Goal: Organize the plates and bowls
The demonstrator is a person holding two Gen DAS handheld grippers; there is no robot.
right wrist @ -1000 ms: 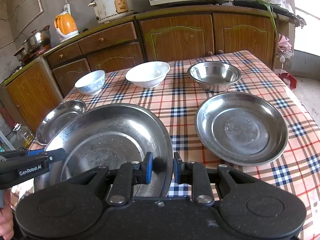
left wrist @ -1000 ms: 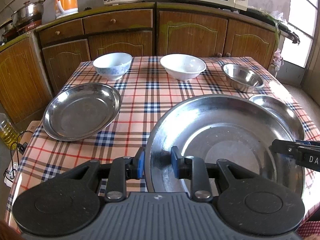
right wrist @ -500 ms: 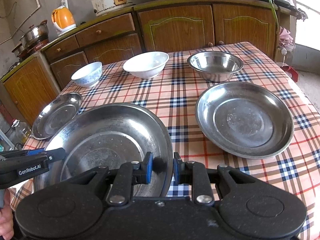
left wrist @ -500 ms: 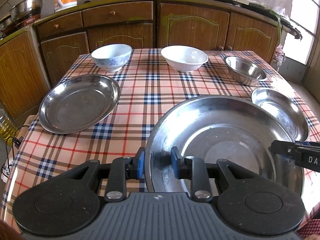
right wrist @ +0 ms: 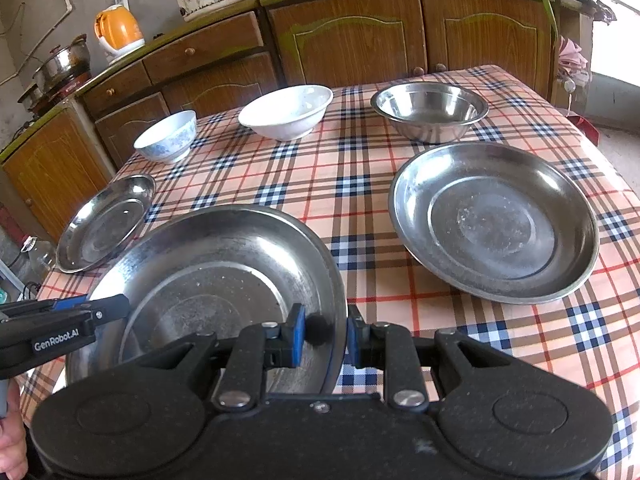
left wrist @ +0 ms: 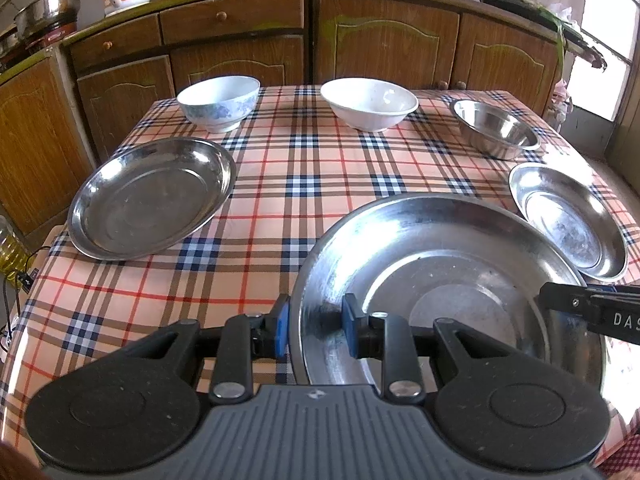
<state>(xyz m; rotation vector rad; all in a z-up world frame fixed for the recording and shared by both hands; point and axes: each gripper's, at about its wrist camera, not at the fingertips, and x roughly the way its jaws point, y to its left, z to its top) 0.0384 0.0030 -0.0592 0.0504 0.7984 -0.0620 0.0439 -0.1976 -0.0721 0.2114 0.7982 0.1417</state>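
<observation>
Both grippers clamp the round, shiny steel plate point(left wrist: 440, 264) rim.

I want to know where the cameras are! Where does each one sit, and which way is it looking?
Left wrist view: sits on the left tongs, looks down across the checked table toward the cupboards; shows those tongs clamping the big steel plate and the right tongs' tip at the right edge.
Right wrist view: sits on the right tongs, same direction; shows them clamping the plate's other rim, the left tongs' tip and a bit of hand.
Both share: the big steel plate, two white bowls, steel bowl, two other steel plates.
</observation>
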